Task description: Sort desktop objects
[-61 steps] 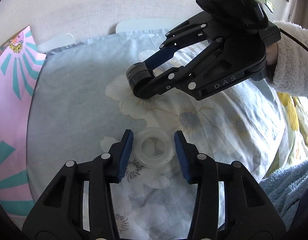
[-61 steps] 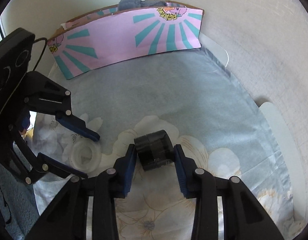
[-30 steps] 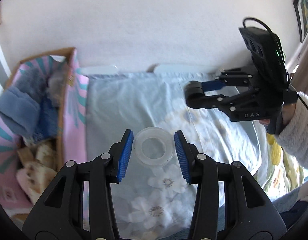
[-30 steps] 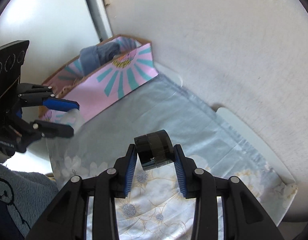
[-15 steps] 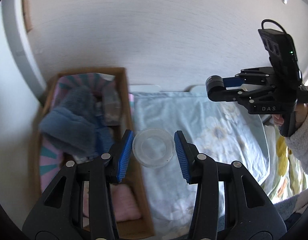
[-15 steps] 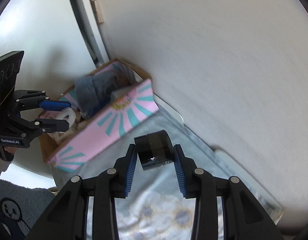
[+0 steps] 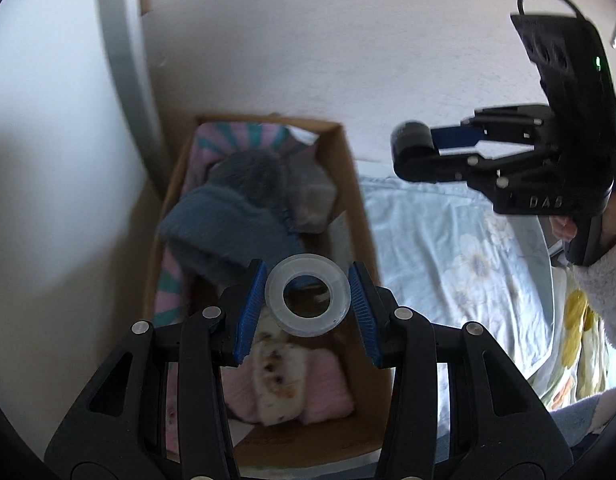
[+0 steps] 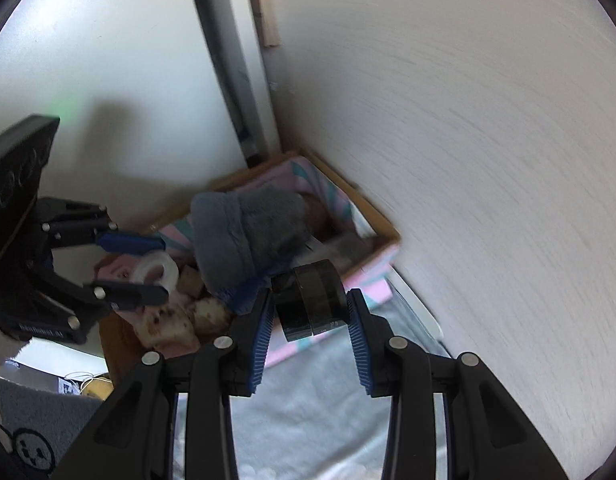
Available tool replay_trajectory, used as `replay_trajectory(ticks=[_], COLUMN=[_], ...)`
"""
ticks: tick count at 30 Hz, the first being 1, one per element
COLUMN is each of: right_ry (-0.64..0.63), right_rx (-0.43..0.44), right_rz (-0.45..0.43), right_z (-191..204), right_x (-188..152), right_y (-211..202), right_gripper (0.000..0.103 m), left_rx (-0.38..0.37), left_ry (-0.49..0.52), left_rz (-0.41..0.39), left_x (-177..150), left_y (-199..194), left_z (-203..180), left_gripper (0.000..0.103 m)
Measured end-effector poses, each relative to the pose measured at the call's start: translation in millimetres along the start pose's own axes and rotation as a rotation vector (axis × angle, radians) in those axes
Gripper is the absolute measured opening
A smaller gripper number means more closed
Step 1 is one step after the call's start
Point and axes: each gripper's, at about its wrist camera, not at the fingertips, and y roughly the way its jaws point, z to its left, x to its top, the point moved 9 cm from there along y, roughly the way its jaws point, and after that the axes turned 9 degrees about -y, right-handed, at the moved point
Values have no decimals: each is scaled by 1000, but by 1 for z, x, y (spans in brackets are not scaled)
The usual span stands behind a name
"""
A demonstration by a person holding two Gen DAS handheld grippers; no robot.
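My left gripper (image 7: pixel 307 305) is shut on a clear tape roll (image 7: pixel 306 299) and holds it in the air above the cardboard box (image 7: pixel 354 208). In the right wrist view the left gripper (image 8: pixel 145 267) and its clear roll (image 8: pixel 157 270) hang over the box's near end. My right gripper (image 8: pixel 310 322) is shut on a black tape roll (image 8: pixel 310 300), held in the air beside the box's pink striped wall (image 8: pixel 374 276). In the left wrist view the right gripper (image 7: pixel 428 150) and its black roll (image 7: pixel 412 148) are to the right of the box.
The box holds a blue fluffy cloth (image 7: pixel 231 220), grey cloth (image 7: pixel 312 192) and pink and cream soft items (image 7: pixel 283 384). A flowered sheet (image 7: pixel 460 264) covers the surface to the right. A white wall (image 8: pixel 468 160) stands close behind the box.
Both grippers rose from the sheet with their rolls and swung left towards the box. The clear roll went from beside the box to above its inside.
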Motion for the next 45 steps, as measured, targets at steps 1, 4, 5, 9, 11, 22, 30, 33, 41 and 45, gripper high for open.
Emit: replay_trajectory(ticks=[1, 4, 5, 9, 11, 22, 30, 33, 41, 45], right_ry=[-7, -26, -27, -42, -49, -68, -39, -43, -25, -15], right_rx=[6, 28, 38, 70, 81, 134, 61, 35, 17, 1], right_rz=[0, 1, 4, 34, 45, 92, -5, -4, -9, -18], right_z=[3, 14, 17, 30, 35, 54, 48, 47, 48, 47], right_x=[5, 16, 18, 20, 18, 16, 24, 24, 13, 10], right_y=[4, 15, 19, 38, 44, 57, 39, 35, 25, 15], right_gripper=[34, 34, 34, 34, 34, 38, 103, 103, 103, 103], left_rx=[1, 9, 12, 19, 19, 32, 85, 81, 90, 93], left_ry=[-3, -21, -25, -20, -23, -49, -22, -32, -44, -26], left_rz=[4, 27, 32, 42, 46, 98, 106, 109, 120, 96], left_x=[-2, -9, -12, -19, -21, -32, -53, -55, -49, -41], left_y=[0, 3, 3, 3, 4, 14, 23, 27, 38, 28], left_z=[4, 17, 21, 26, 28, 36, 37, 39, 46, 41], left_gripper=[39, 39, 39, 39, 39, 44, 103, 103, 103, 103])
